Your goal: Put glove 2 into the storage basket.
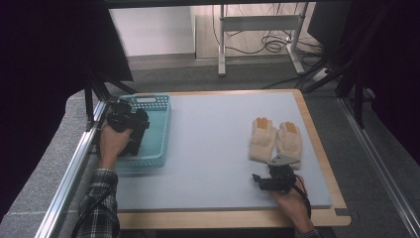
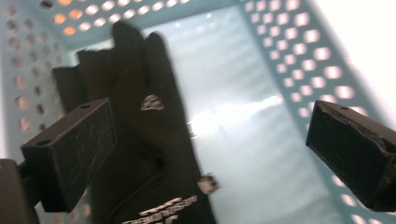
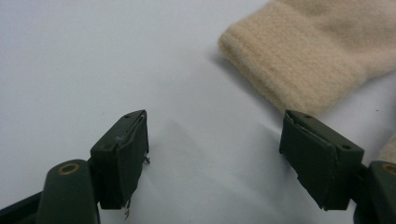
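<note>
A black glove (image 2: 140, 140) with white lettering lies flat on the floor of a light blue perforated basket (image 1: 148, 100) at the left of the table. My left gripper (image 1: 126, 121) hovers over the basket, its jaws wide apart (image 2: 210, 149) with nothing between them; the glove lies below the left jaw. Two cream knitted gloves with orange fingertips (image 1: 262, 139) (image 1: 289, 141) lie side by side on the right of the grey mat. My right gripper (image 1: 265, 177) rests just in front of their cuffs, open and empty (image 3: 215, 154), with one cuff (image 3: 303, 56) beyond its right jaw.
The grey mat (image 1: 213, 134) covers a wooden table with bare surface between basket and cream gloves. A metal rail (image 1: 74, 168) runs along the left side. A desk frame and cables (image 1: 267, 34) stand on the floor behind the table.
</note>
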A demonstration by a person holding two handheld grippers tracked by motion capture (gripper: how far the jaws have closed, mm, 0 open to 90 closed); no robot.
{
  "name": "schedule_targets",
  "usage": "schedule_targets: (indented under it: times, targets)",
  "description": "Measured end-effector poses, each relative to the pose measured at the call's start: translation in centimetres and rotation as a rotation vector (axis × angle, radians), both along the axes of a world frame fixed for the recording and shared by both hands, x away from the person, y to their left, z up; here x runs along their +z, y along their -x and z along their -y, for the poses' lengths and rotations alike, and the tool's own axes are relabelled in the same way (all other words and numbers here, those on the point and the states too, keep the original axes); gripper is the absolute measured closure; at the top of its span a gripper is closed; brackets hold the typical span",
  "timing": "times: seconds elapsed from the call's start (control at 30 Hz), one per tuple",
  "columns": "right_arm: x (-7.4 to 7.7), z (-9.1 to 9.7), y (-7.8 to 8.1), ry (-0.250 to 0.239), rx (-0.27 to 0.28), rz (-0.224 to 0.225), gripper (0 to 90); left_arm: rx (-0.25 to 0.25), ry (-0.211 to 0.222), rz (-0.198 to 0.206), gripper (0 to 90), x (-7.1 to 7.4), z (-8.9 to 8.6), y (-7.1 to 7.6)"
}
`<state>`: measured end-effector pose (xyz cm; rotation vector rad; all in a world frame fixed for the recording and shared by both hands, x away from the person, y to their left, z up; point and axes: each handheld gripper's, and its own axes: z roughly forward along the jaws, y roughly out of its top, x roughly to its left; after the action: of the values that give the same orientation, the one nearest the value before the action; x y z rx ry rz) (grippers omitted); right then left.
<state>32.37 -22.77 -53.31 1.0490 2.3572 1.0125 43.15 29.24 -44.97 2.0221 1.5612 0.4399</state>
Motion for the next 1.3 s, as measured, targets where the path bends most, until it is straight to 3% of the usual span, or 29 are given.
schedule_targets:
  times: [0.23,0.27,0.37,0.43,0.7,0.8,0.9,1.0,1.3]
  targets:
    - [0.0,0.0,0.0,0.001,0.000,0.000,23.2,-0.066,0.028,0.069,2.0,0.7,2.2,1.6]
    - [0.0,0.0,0.0,0.001,0.000,0.000,23.3,-0.101,0.060,0.096,2.2,1.1,2.9,2.2]
    - [0.0,0.0,0.0,0.001,0.000,0.000,23.3,-0.141,0.093,0.128,3.5,1.5,4.0,3.0]
    - [0.0,0.0,0.0,0.001,0.000,0.000,23.3,-0.152,0.099,0.135,3.7,1.6,4.3,3.2]
    - [0.0,0.0,0.0,0.001,0.000,0.001,23.3,-0.271,0.104,0.170,3.6,1.7,8.2,5.3]
    - [0.0,0.0,0.0,0.002,0.000,0.001,23.2,-0.334,0.095,0.183,3.0,1.2,10.6,6.5]
    - [0.0,0.0,0.0,0.002,0.000,0.000,23.2,-0.362,0.089,0.187,2.3,0.7,11.8,7.2]
    - [0.0,0.0,0.0,0.002,0.000,-0.001,23.2,-0.414,0.081,0.191,1.8,-0.5,14.0,8.5]
    - [0.0,0.0,0.0,0.002,0.001,0.000,23.0,-0.466,0.023,0.182,1.2,-3.7,16.7,11.0]
